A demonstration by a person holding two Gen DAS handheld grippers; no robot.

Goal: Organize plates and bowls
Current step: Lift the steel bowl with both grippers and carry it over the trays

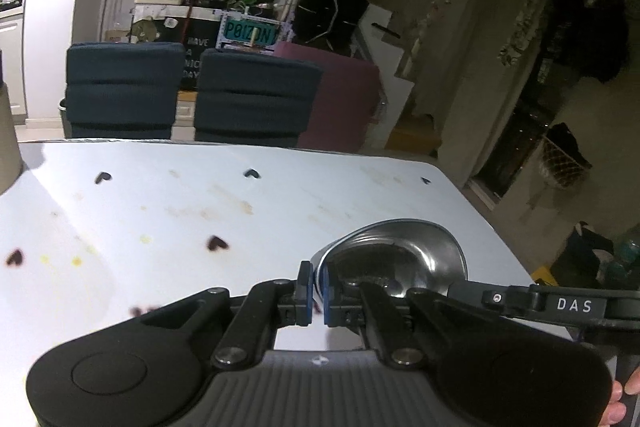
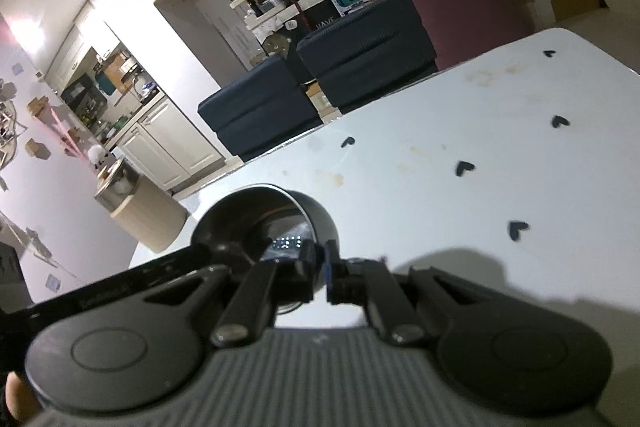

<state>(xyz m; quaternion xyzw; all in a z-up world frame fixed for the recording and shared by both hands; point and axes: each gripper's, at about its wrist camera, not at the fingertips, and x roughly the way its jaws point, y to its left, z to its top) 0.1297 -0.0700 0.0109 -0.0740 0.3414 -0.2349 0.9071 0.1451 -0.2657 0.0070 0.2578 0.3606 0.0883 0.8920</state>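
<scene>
Clutter fills the dim room behind two dark blue padded chairs (image 1: 192, 91). Nearer lies the white table (image 1: 168, 211) with black heart marks (and faint stains). Each gripper's jaws pinch a bowl rim: left gripper (image 1: 316, 287) a shiny steel bowl (image 1: 420, 251), right gripper (image 2: 318, 267) a dark metal bowl (image 2: 256, 215), its base hidden.
</scene>
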